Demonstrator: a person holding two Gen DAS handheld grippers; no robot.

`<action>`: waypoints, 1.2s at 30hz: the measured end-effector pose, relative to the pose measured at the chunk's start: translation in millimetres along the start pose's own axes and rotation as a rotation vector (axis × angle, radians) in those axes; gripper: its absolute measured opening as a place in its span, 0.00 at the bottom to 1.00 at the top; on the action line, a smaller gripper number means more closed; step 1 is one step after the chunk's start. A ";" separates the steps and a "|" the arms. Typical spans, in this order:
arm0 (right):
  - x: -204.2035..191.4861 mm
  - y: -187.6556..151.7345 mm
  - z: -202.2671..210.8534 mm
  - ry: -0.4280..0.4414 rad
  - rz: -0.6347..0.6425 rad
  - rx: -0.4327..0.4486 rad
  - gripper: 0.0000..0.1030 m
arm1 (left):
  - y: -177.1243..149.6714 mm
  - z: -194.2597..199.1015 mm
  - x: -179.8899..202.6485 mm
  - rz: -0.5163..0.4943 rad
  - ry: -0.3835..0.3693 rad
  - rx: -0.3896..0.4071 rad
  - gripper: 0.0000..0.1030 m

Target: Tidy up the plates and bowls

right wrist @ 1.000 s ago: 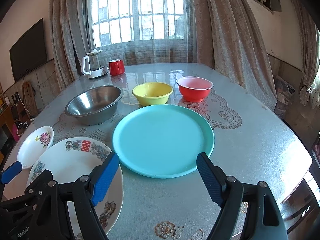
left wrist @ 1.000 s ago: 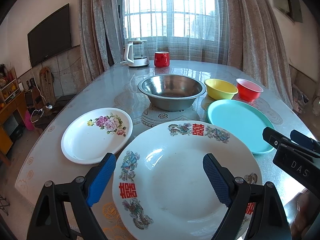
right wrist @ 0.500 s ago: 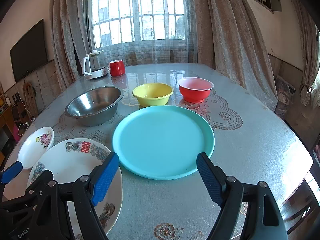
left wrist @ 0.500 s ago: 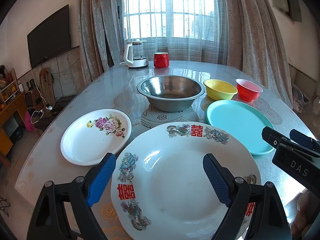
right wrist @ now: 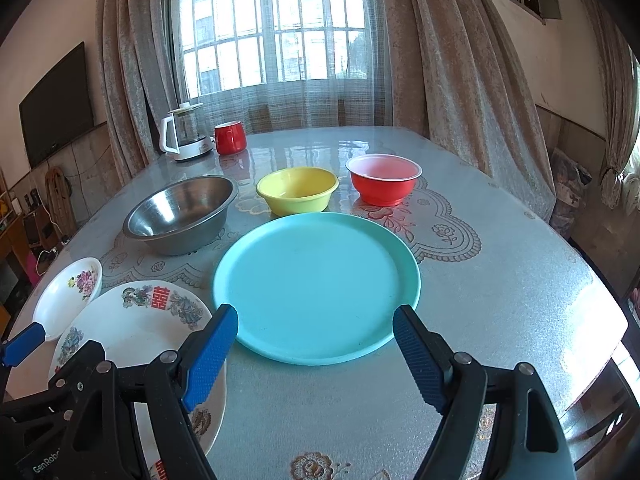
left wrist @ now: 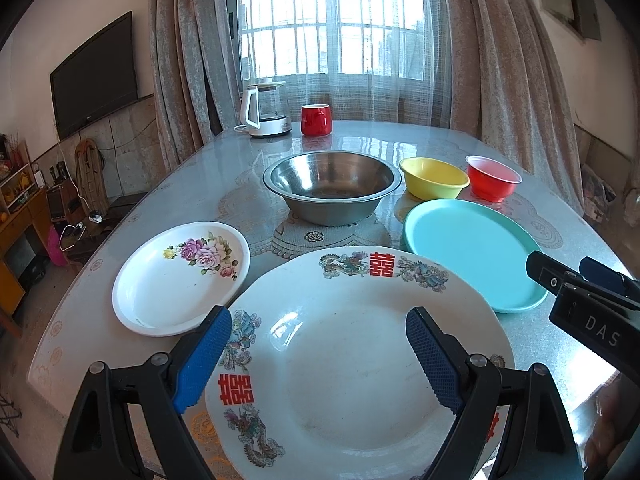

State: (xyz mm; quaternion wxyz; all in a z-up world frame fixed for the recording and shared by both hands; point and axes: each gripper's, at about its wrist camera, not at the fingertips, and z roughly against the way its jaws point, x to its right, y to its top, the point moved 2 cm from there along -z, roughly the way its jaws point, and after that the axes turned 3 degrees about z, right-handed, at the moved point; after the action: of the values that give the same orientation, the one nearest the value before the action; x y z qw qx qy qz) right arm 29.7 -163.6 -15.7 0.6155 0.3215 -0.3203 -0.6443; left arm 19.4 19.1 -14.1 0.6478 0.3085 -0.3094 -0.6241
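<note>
Left wrist view: the left gripper (left wrist: 318,354) is held with its blue-padded fingers spread wide above the big patterned plate (left wrist: 352,364), nothing between them; compared with a second earlier the plate is seen slightly lower and nearer, though little else is changed. The small flowered plate (left wrist: 180,276) is seen just beside it to the left, the turquoise plate (left wrist: 472,252) to the right, and the steel bowl (left wrist: 332,186), yellow bowl (left wrist: 434,178) and red bowl (left wrist: 494,178) are lined up behind on the glass-topped table (left wrist: 400,140). A kettle (left wrist: 266,110) and red mug (left wrist: 316,120) are set near the window. In the right wrist view, the right gripper (right wrist: 316,354) is likewise held apart, empty, over the near rim of the turquoise plate (right wrist: 316,284), its framing almost unaltered.
</note>
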 end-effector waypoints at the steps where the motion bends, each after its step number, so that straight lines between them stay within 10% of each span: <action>1: 4.7 0.4 -1.6 0.005 -0.011 -0.003 0.79 | 0.5 -1.8 1.6 -0.005 -0.003 -0.006 0.87; 15: 112.3 11.8 -56.3 0.145 -0.275 -0.157 0.49 | 43.0 -36.4 36.1 -0.014 -0.128 -0.121 0.78; 22: 127.7 22.2 -85.8 0.156 -0.236 -0.194 0.35 | 70.9 -76.3 68.9 -0.040 -0.196 -0.223 0.35; 36: 119.8 31.5 -127.1 0.198 -0.040 -0.255 0.19 | 71.7 -156.5 99.2 -0.101 -0.126 -0.420 0.27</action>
State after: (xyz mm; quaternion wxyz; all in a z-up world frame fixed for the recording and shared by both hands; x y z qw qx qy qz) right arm 146.7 -286.6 -67.4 0.6670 0.3091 -0.1671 -0.6570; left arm 189.6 -75.8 -53.0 0.6451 0.1423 -0.1969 -0.7245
